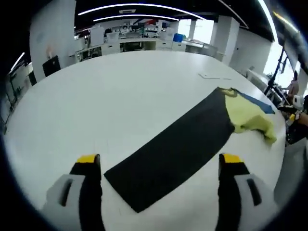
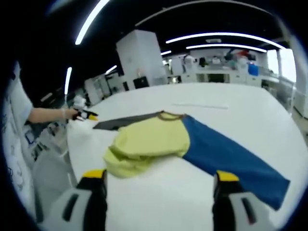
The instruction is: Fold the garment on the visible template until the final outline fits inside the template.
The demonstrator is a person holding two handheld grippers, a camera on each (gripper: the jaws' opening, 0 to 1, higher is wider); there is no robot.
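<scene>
Both tongs gape empty above a crumpled yellow-and-blue garment [image 2: 149, 142], seemingly soft knit, overlapping the flat black template [image 1: 175, 147].

No text, label, brand, number or sign can be read anywhere in the left gripper view or the right gripper view

The white table [image 1: 120, 96] is wide, with a rounded edge. A flat sheet of paper [image 1: 211, 75] lies on its far side. Behind the table stand white desks [image 1: 139, 43] with equipment, white pillars [image 2: 139, 57] and long ceiling lights [image 1: 139, 6]. A black monitor [image 1: 51, 65] stands beside the table.
</scene>
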